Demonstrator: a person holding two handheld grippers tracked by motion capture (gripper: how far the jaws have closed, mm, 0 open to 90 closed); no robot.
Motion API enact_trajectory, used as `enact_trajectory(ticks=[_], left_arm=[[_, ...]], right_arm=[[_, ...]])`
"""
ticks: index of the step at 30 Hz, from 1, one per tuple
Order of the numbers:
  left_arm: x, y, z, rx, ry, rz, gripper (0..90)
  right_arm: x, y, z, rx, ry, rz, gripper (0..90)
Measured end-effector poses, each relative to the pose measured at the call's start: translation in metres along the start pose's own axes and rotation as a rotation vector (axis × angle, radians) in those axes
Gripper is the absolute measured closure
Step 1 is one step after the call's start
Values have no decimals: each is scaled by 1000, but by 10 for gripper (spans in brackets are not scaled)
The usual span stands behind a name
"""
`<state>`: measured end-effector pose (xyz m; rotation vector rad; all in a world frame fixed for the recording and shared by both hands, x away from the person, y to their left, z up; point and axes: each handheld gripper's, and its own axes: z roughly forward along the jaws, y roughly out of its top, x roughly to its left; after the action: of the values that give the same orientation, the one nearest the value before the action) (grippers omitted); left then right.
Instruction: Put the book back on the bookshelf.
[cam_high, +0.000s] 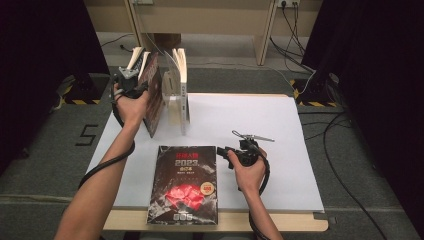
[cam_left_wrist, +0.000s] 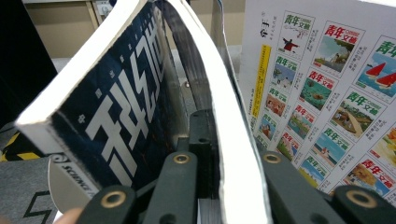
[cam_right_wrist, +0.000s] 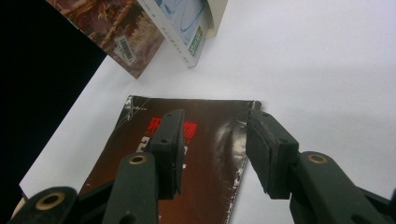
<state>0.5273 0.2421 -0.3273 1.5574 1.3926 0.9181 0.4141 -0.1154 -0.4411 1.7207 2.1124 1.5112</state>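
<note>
- The left gripper (cam_high: 131, 79) is up at the back left of the table. Its jaws pinch the top edge of a thin dark book (cam_left_wrist: 205, 93) that stands among other books.
- A blue book (cam_left_wrist: 112, 116) stands on one side of the pinched one. A book with many small pictures (cam_left_wrist: 327, 93) stands on the other side.
- The standing books (cam_high: 167, 92) lean in a loose row on the white sheet (cam_high: 250, 125). I think the left gripper holds them steady or makes a gap.
- The right gripper (cam_high: 223, 154) rests near the front, at the right edge of the flat book (cam_high: 184, 182). Its jaws are spread apart and they press on nothing.
- In the right gripper view, one jaw hangs over the shiny cover (cam_right_wrist: 205, 158) and the other jaw is out past the edge, over the white sheet.
- The flat book lies face up at the front, with its bottom edge sticking out past the table (cam_high: 280, 222).
- To do this well, I think the right gripper should slide one jaw under the cover edge and squeeze gently.
- The book looks wide and floppy, so grab near the spine, or it may sag.
- Keep the left grip firm, or the leaning books may fall over.
- Lift slowly and keep the book straight up before it goes into the row.
</note>
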Motion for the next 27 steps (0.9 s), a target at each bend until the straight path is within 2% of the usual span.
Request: enact_trajectory(ticks=[4,7,12,16,20,21,27], left_arm=[[-1,-1,2,-21,-11,-2,831],[0,0,3,-57,-5,0,834],[-1,7,5,-129,-3,24,833],[-2,7,12,-124,27,51,832],[2,-1,19,-104,38,42,831],[3,-2,18,-115,41,49,831],[1,-1,17,-103,47,106,806]], right_arm=[[0,0,-1,0,0,5,577],[0,0,-1,-2,-1,3,577],[-1,0,0,-1,-5,5,577],[-1,0,0,4,0,5,578],[-1,0,0,4,1,2,577],[-1,0,0,4,0,2,578],[-1,-1,2,9,0,-3,577]])
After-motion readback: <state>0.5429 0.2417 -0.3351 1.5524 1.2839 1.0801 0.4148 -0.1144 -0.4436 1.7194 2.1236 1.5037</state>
